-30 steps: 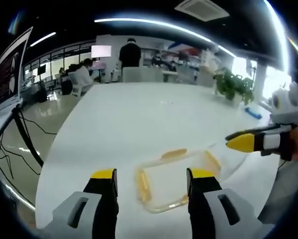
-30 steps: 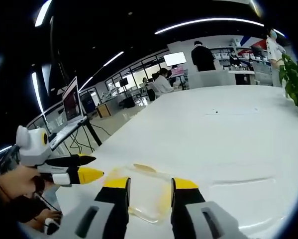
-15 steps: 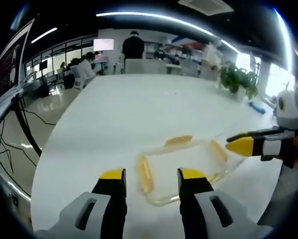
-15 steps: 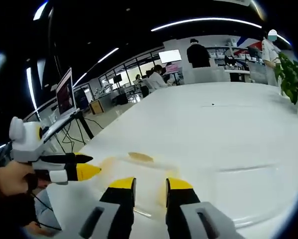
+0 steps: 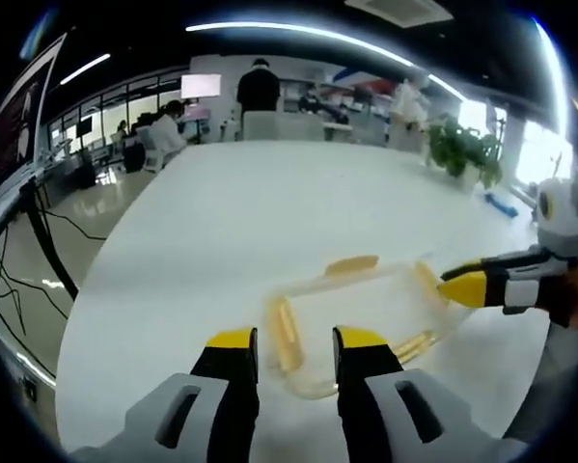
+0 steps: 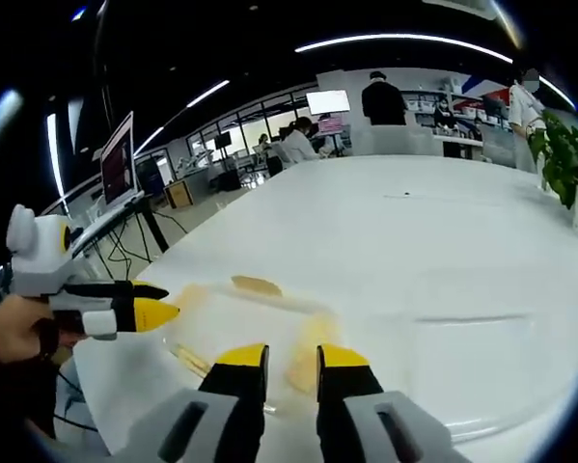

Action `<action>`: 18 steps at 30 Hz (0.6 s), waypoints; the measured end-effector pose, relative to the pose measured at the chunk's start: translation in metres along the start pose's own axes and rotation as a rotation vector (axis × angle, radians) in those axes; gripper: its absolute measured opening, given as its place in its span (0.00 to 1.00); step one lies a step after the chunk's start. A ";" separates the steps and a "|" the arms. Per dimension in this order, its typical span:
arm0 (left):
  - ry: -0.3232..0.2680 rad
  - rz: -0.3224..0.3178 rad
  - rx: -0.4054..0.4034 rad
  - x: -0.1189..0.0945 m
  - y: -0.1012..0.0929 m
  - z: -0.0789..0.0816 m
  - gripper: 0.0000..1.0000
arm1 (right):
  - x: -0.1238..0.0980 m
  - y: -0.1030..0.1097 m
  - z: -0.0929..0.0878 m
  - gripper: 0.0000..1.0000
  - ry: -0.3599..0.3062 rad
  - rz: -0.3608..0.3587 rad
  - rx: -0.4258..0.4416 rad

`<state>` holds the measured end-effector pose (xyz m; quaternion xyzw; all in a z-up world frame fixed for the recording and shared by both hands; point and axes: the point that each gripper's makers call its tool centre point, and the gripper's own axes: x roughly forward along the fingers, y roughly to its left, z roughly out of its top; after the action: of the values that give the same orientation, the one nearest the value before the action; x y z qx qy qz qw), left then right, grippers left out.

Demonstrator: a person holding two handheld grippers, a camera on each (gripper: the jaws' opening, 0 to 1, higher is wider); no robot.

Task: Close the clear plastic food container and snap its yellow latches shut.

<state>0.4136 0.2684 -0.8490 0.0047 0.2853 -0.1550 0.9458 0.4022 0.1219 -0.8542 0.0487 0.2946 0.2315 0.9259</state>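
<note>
Both fisheye views look bright, lit by ceiling light strips (image 5: 308,34) curving along the top. The white table (image 6: 443,251) glares. Edges bend and blur; window light washes out the right side of the left gripper view.

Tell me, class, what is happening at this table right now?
A person works a hand-held gripper in each hand over a clear plastic food container with yellow latches on a white table. The left hand-held gripper straddles one end latch; the right hand-held gripper reaches the opposite end. Both have narrow gaps.

White table (image 5: 240,207) bears a clear plastic container (image 5: 351,313)
</note>
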 end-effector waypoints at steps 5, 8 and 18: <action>0.006 -0.029 0.019 0.004 -0.006 -0.002 0.28 | 0.003 -0.002 -0.004 0.15 0.008 -0.005 0.003; 0.017 -0.030 0.039 0.006 -0.006 -0.004 0.28 | 0.004 -0.003 -0.004 0.13 0.005 -0.010 0.008; 0.022 -0.016 0.043 0.010 -0.002 -0.008 0.20 | 0.007 -0.003 -0.005 0.07 0.007 -0.005 -0.034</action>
<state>0.4161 0.2644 -0.8612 0.0243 0.2924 -0.1687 0.9410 0.4056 0.1224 -0.8629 0.0315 0.2940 0.2344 0.9261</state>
